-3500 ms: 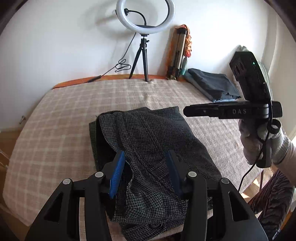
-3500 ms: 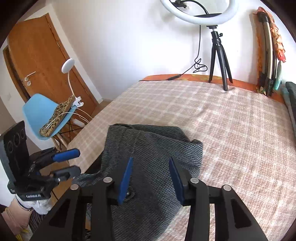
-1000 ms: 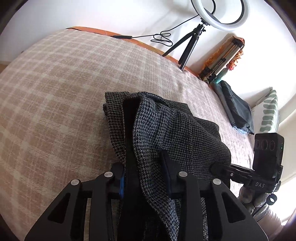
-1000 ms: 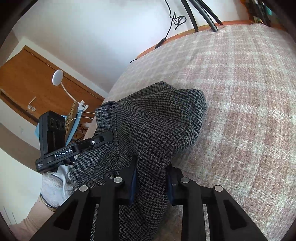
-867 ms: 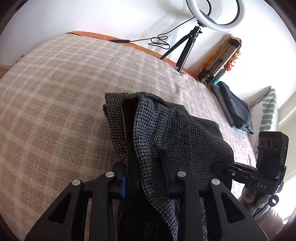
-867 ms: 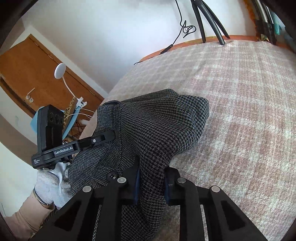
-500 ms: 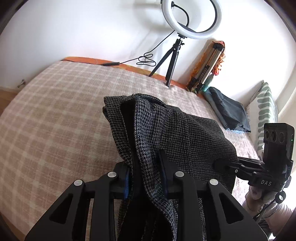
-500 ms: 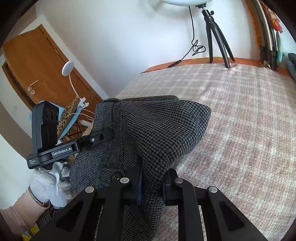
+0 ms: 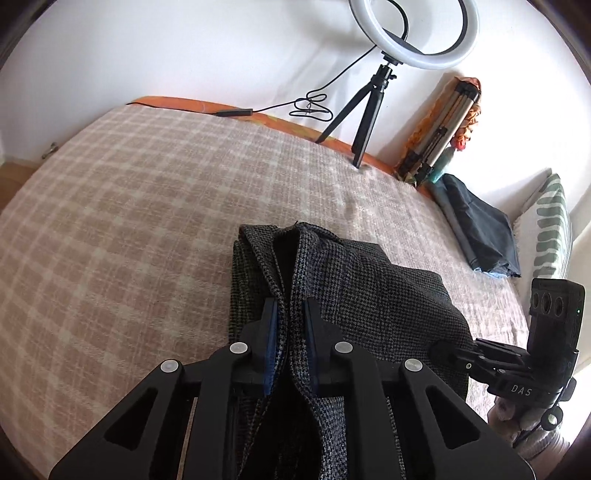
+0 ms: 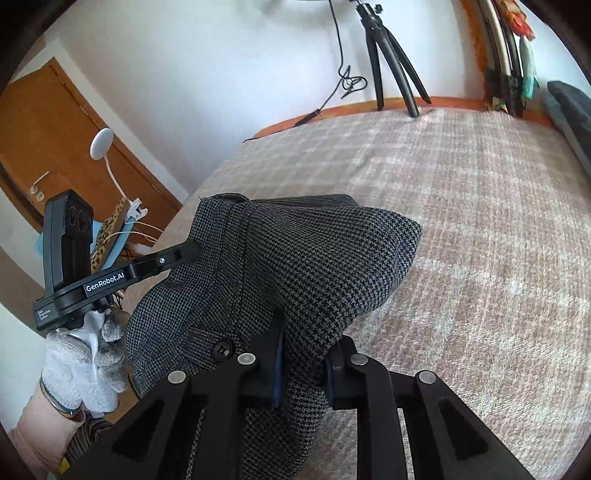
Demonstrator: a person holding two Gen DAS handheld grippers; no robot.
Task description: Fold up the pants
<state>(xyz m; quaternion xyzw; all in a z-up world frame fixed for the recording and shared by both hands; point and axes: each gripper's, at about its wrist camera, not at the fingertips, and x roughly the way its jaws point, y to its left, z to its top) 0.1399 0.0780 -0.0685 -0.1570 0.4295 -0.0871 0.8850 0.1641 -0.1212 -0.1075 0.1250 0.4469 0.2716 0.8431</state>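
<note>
Grey houndstooth pants (image 9: 369, 284) lie bunched on the plaid bedspread (image 9: 129, 221), near edge lifted off it. Left gripper (image 9: 290, 314): jaws clamped on a fold of the pants' near edge, cloth pinched tight between the blue pads. Right gripper (image 10: 303, 339): jaws have just been opening a little, yet a thick bunch of the same pants fills the gap and both pads press on it; a button (image 10: 221, 349) sits just left of them. A gloved hand (image 10: 83, 362) holds the left gripper's handle. Far side of the bed: ring light (image 9: 413, 33) on a tripod, dark folded clothes (image 9: 476, 229) to the right, striped pillow (image 9: 546, 229) beyond.
</note>
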